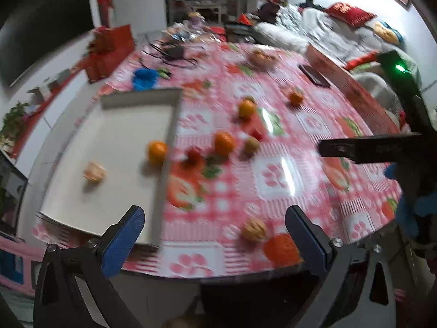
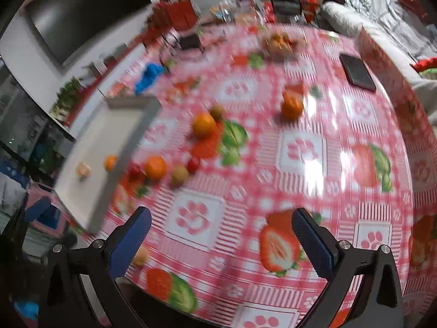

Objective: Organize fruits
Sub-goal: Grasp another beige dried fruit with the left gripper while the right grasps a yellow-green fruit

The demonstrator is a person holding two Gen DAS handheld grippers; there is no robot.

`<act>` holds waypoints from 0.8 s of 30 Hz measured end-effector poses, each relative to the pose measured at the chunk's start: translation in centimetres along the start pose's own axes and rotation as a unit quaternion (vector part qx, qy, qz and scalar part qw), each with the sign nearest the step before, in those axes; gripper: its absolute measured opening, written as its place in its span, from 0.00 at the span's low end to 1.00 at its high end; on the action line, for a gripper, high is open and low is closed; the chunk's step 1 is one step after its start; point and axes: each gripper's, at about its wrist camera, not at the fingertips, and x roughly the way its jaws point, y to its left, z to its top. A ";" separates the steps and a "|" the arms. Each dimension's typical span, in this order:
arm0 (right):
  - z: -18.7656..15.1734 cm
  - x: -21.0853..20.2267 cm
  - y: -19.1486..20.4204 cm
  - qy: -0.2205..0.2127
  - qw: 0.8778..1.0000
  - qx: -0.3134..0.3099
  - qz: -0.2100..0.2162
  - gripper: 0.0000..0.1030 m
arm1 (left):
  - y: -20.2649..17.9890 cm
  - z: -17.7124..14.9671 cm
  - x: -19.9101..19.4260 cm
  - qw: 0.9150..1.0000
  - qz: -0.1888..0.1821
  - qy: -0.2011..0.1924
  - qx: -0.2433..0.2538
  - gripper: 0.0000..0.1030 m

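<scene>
Though blurred, fruits (image 1: 224, 142) beside tray (image 1: 174, 114), both fingers (image 2: 314, 243) apart.

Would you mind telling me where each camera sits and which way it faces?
Left wrist: on the left gripper near the table's front edge, facing the white tray; own open fingers show, the other gripper at right.
Right wrist: on the right gripper, facing across the tablecloth; own open fingers show.
Shared: tray, scattered fruit, black phone.

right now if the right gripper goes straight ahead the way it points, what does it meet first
Probably bare pink checked tablecloth between the open right gripper fingers; no fruit sits on that line. The blurred round orange fruit lies further, left. Depth is unclear.
</scene>
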 end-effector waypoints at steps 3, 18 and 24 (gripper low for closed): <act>-0.9 2.0 -0.9 0.025 1.000 -0.004 -0.013 1.00 | -1.5 -0.6 1.8 1.000 0.006 0.021 -0.004 1.00; -1.0 5.6 -1.0 0.040 0.998 -0.038 -0.027 1.00 | -3.2 -2.3 7.3 0.996 -0.013 0.079 -0.023 0.32; 0.4 6.5 2.7 0.014 0.997 -0.082 -0.001 1.00 | -2.5 -2.4 7.2 0.996 -0.033 0.069 -0.041 0.27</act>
